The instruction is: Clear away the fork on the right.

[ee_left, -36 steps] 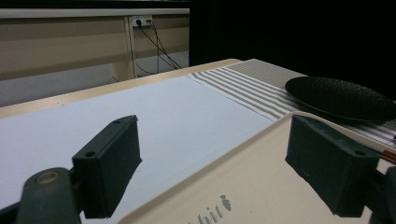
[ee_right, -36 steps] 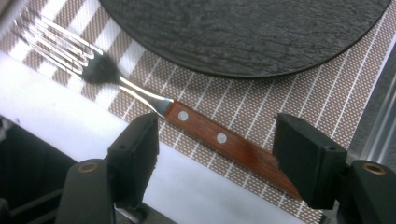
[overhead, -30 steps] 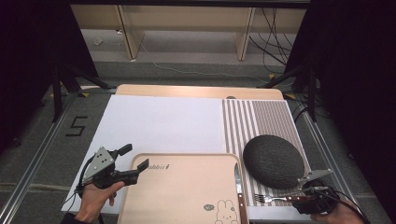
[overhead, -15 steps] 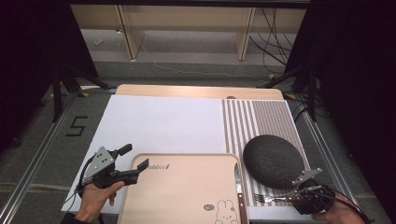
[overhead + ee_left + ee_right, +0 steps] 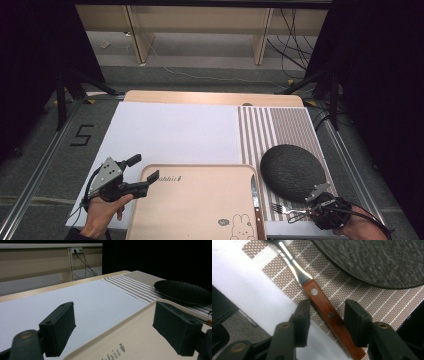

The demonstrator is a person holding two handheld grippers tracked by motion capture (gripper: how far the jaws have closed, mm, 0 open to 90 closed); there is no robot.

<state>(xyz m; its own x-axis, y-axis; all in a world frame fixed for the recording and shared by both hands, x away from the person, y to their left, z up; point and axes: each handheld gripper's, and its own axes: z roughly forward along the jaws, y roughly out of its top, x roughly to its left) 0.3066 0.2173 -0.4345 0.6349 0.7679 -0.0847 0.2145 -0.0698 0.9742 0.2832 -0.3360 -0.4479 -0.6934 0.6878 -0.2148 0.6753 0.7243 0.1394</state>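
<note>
- The beige rectangular tray with a rabbit print (image 5: 200,200) lies at the near edge of the table; it holds nothing inside, and a wooden-handled knife (image 5: 256,200) lies along its right rim.
- The dark round textured plate (image 5: 292,172) sits bare on the brown-and-white striped placemat (image 5: 280,130).
- The wooden-handled metal fork (image 5: 322,302) lies on the placemat just below the plate, its handle reaching over the white sheet (image 5: 170,130).
- The right gripper (image 5: 300,214) hangs over the fork handle; its jaws have just been closing, with the handle between them. One pad seems to touch the handle, while a gap shows at the other, so it is not pinched.
- The left gripper (image 5: 142,172) has its jaws spread wide at the tray's far left corner, one jaw over the tray and the other over the white sheet.
- Since a second ago, the right gripper has edged slightly towards the fork; the left has kept its place.
</note>
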